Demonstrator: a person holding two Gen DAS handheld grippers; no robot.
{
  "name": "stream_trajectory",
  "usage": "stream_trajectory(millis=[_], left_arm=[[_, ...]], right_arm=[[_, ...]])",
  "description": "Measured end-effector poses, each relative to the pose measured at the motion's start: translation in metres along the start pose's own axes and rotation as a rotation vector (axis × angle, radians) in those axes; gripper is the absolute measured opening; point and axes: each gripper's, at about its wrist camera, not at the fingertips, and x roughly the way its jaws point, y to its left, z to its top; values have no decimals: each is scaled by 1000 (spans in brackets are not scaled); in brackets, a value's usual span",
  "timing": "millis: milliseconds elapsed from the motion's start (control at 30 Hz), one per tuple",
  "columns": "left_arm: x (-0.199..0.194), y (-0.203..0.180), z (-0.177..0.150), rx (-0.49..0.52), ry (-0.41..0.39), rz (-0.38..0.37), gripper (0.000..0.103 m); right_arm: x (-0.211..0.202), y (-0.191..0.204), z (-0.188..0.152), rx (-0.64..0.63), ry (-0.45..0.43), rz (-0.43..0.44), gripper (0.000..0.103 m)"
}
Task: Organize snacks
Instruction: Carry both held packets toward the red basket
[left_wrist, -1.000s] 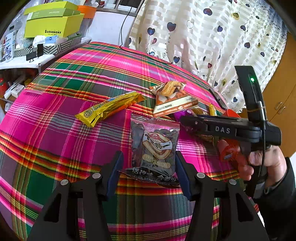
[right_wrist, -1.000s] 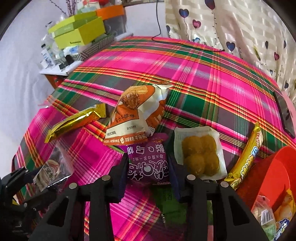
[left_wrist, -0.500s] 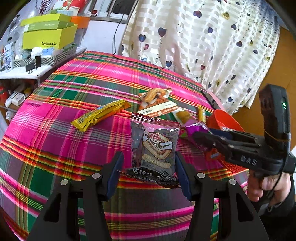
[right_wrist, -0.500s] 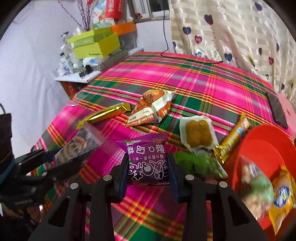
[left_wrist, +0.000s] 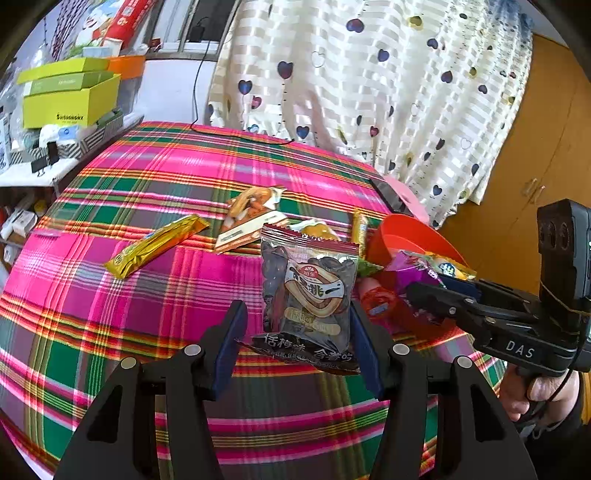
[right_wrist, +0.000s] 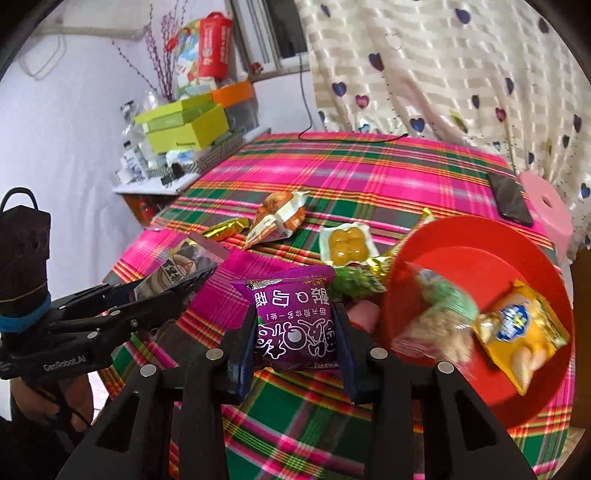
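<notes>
- Both packets now off the tablecloth, lifted since a second ago; right gripper has swung toward red bowl
- Left gripper: jaws clamped on dark packet, held above cloth
- Right gripper: jaws clamped on purple packet, just beside bowl rim

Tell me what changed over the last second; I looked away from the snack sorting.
Both grippers lifted their packets off the plaid cloth: the left gripper its dark packet, the right gripper its purple packet, swinging it toward the red bowl. Both grips held. The gold bar and orange packet stayed put.
</notes>
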Motion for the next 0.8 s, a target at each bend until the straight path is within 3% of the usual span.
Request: stream_trajectory(millis=[800], left_arm=[[-7, -75, 3, 128, -7, -19, 56]], right_arm=[[-79, -54, -34, 127, -128, -59, 35]])
